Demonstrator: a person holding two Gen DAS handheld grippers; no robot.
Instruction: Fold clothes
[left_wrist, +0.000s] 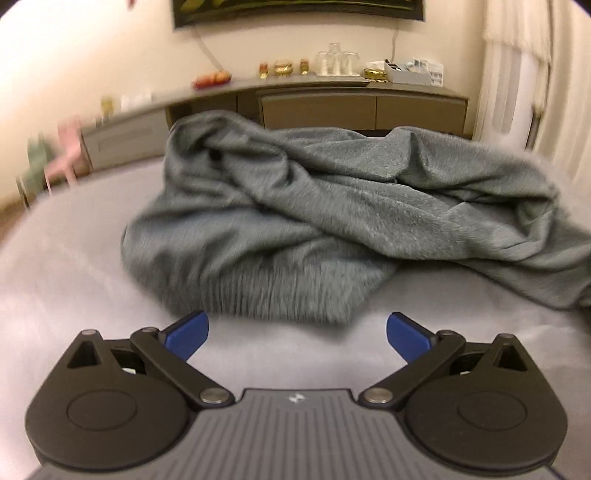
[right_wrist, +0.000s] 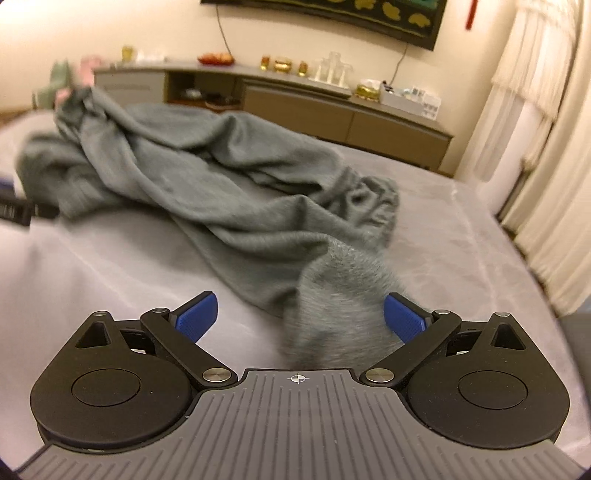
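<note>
Lying crumpled, sweater fronts both spread tools.

- No readable words or numbers anywhere.
- left gripper: small white emblem on grey body, not legible.
- right gripper: white crosshair mark on grey body.

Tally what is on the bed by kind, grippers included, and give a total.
Grey garment: 1
Grippers: 2, left gripper and right gripper, both open
Total: 3
</note>
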